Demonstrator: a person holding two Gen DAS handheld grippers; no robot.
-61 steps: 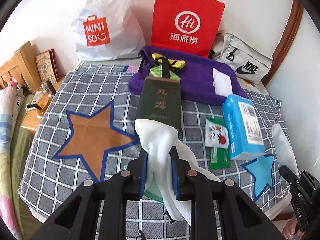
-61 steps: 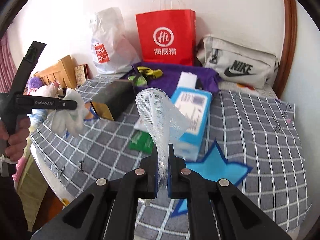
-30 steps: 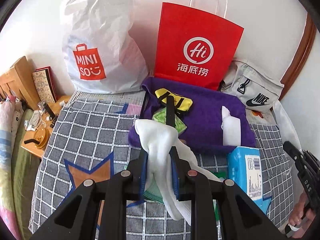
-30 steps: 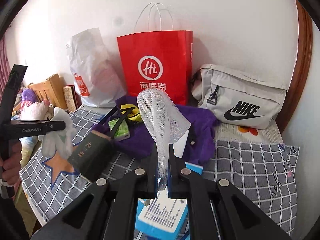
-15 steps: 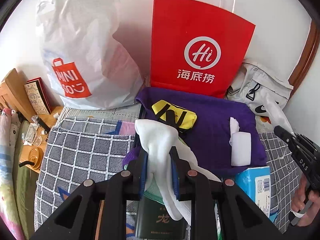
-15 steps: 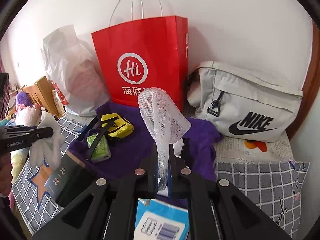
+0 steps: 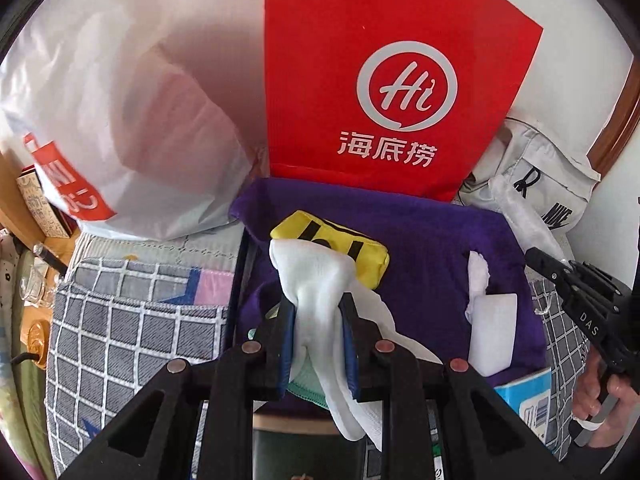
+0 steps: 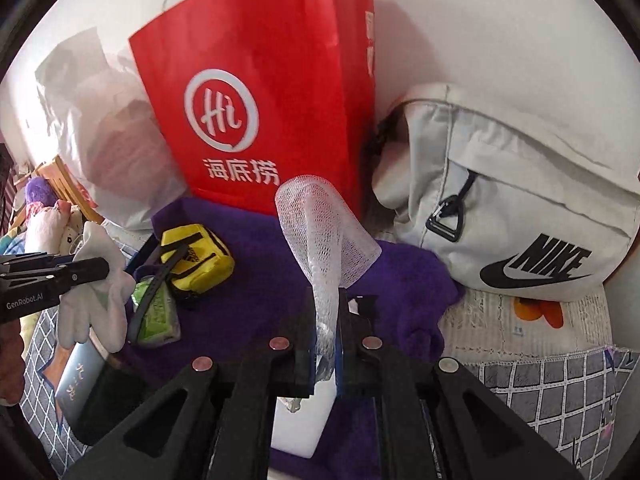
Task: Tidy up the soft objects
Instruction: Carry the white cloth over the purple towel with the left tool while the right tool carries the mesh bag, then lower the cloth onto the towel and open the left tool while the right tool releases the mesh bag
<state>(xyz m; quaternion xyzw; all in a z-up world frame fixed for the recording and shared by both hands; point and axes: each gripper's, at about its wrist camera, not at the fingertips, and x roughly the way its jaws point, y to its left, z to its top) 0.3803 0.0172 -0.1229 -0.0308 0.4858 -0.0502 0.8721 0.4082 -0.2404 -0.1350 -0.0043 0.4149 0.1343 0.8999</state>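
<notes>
Left wrist view: both tools loaded over the purple towel

Left wrist view shows the left tool [image 7: 318, 332] clenched on one white glove [image 7: 316, 280], hanging over the purple towel [image 7: 432, 236] on the bed [image 7: 132, 332]. At 12 o'clock stand two bags, one red paper bag [image 7: 384, 80] and one white plastic bag [image 7: 132, 112], contents unreadable. On the towel lie one yellow pouch [image 7: 340, 240] and one white foam block [image 7: 494, 332].

Right tool [image 8: 325, 336] grips one white mesh sleeve [image 8: 320, 224]; a grey sling bag [image 8: 520, 208] sits at 2 o'clock.

Compared with a second ago, both bags loom larger and the towel lies directly beneath.
</notes>
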